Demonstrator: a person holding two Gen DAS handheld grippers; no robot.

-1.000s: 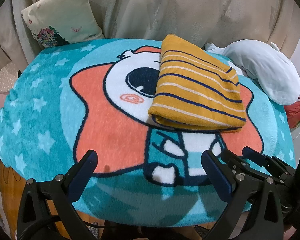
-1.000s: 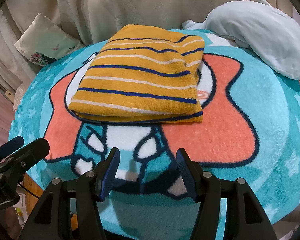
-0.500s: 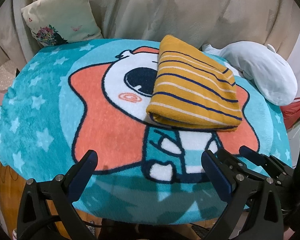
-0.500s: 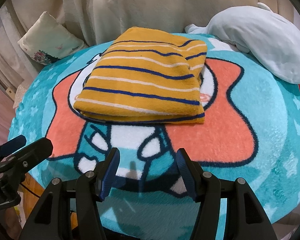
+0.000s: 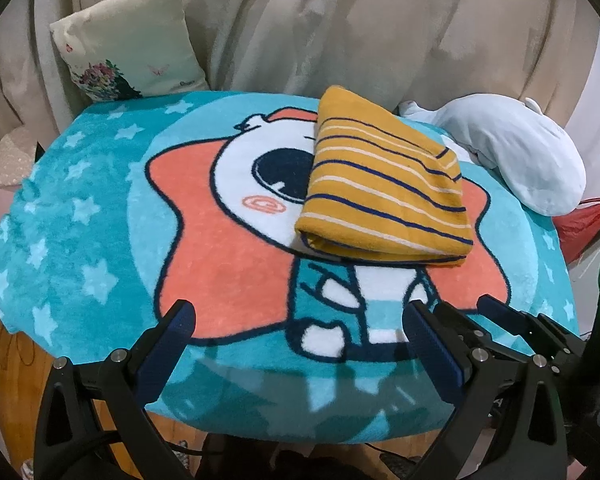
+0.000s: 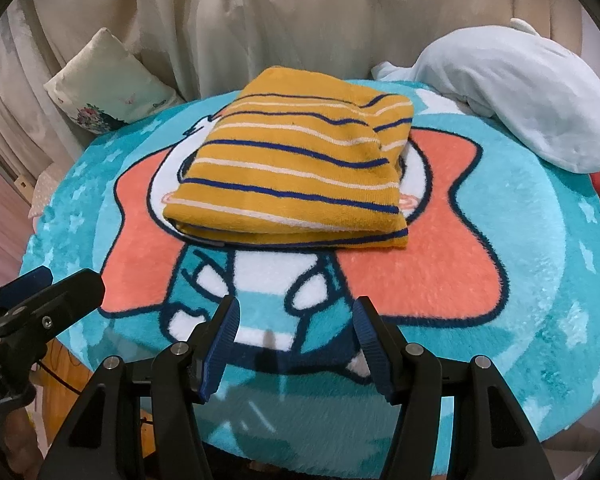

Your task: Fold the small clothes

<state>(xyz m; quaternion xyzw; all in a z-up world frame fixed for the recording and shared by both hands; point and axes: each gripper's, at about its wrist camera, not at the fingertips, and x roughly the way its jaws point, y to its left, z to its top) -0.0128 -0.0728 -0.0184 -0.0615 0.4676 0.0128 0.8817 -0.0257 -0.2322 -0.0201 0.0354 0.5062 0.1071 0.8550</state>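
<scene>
We see the folded striped garment (image 6: 292, 176) lying on the cartoon blanket (image 6: 500, 240); our left claw (image 5: 296, 344) is spread wide, our right claw (image 6: 296, 336) partly spread, both empty, near the blanket's front edge.

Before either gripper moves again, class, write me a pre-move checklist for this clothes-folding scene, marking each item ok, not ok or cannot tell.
1. Left gripper open and empty: ok.
2. Right gripper open and empty: ok.
3. Both grippers clear of the striped garment, at the near edge of the blanket: ok.
4. Garment folded into a flat rectangle with edges roughly aligned: ok.
5. Garment apart from the white plush toy: ok.
6. Inner layers folded smoothly: cannot tell, hidden.
</scene>
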